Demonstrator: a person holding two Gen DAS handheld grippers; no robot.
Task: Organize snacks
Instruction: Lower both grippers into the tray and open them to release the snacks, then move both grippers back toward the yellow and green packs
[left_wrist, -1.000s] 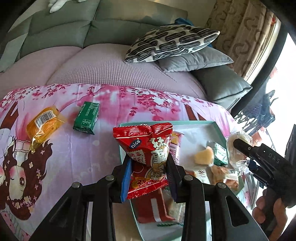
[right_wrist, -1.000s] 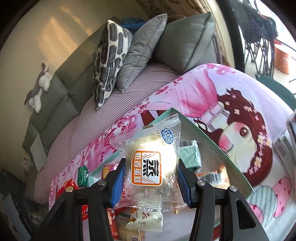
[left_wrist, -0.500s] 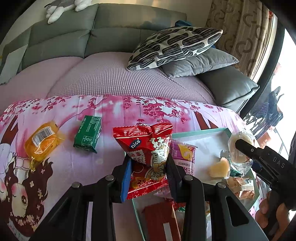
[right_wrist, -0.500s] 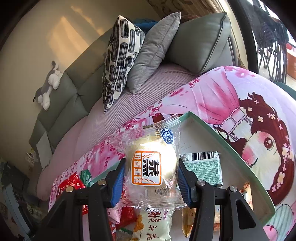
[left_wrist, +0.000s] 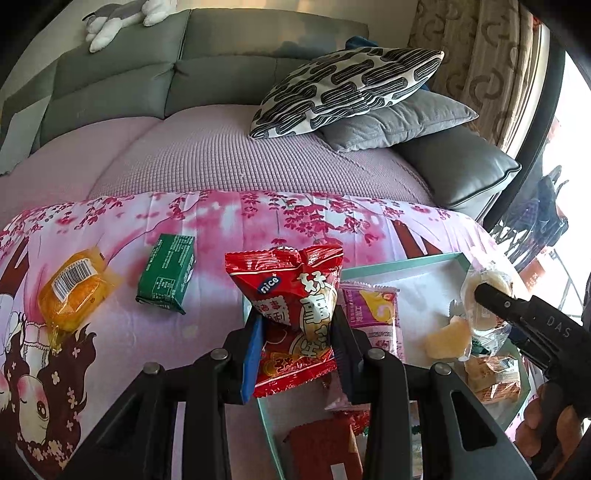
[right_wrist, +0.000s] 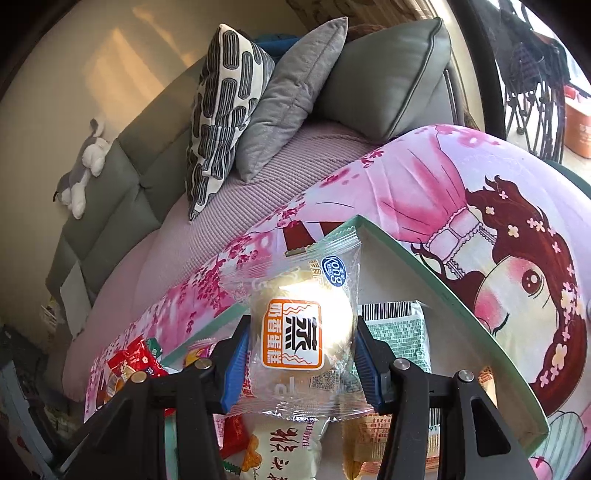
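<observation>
- Left wrist view: your left gripper (left_wrist: 297, 345) is clamped on the red snack bag (left_wrist: 291, 314), held above the near edge of the teal tray (left_wrist: 402, 264). A green packet (left_wrist: 166, 275) and an orange packet (left_wrist: 72, 295) lie on the pink cloth (left_wrist: 229, 221).
- Right wrist view: your right gripper (right_wrist: 301, 360) is closed on the clear-wrapped cake (right_wrist: 301, 332), over the tray (right_wrist: 443, 291) interior.

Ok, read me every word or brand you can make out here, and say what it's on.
"nice": red snack bag in the left hand-held gripper.
"Kong": clear cake packet in the right hand-held gripper.
"DAS": right hand-held gripper's body, left wrist view.
Chinese characters, barcodes, fine print: unreadable.
</observation>
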